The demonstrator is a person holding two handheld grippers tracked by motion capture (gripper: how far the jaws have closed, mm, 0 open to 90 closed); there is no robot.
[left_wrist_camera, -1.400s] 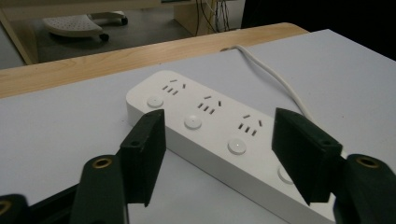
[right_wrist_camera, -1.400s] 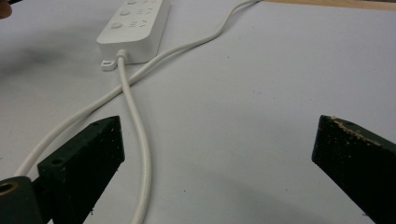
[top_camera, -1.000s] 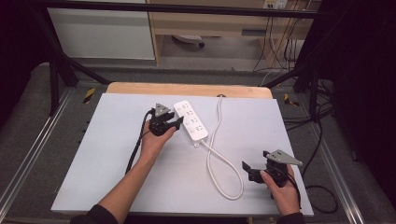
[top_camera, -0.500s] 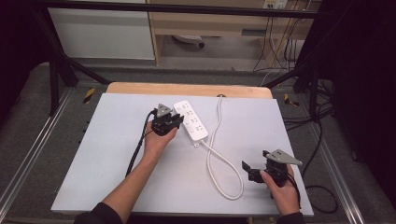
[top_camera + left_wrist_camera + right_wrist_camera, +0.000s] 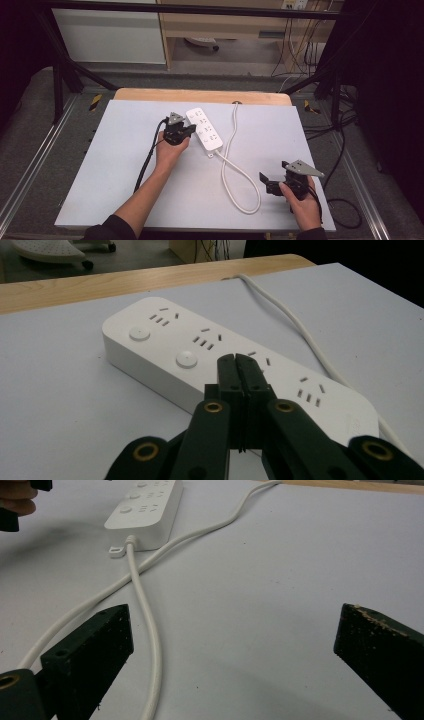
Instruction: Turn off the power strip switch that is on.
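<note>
The white power strip (image 5: 204,130) lies flat and slantwise on the grey worktop (image 5: 120,165), near its far middle; it is a long, round-cornered block with rows of socket slots and round white buttons along one side (a small loop tab sticks out at the cord end). Its white cord (image 5: 239,172) leaves the near end, curls into a loop and crosses itself before running off toward the far edge. The left gripper (image 5: 235,362), whose jaws have just been closing, is pressed together with nothing between them, its tip over the strip's top face, while the right gripper (image 5: 272,180) rests spread wide near the worktop's near right corner, well apart from the strip.
</note>
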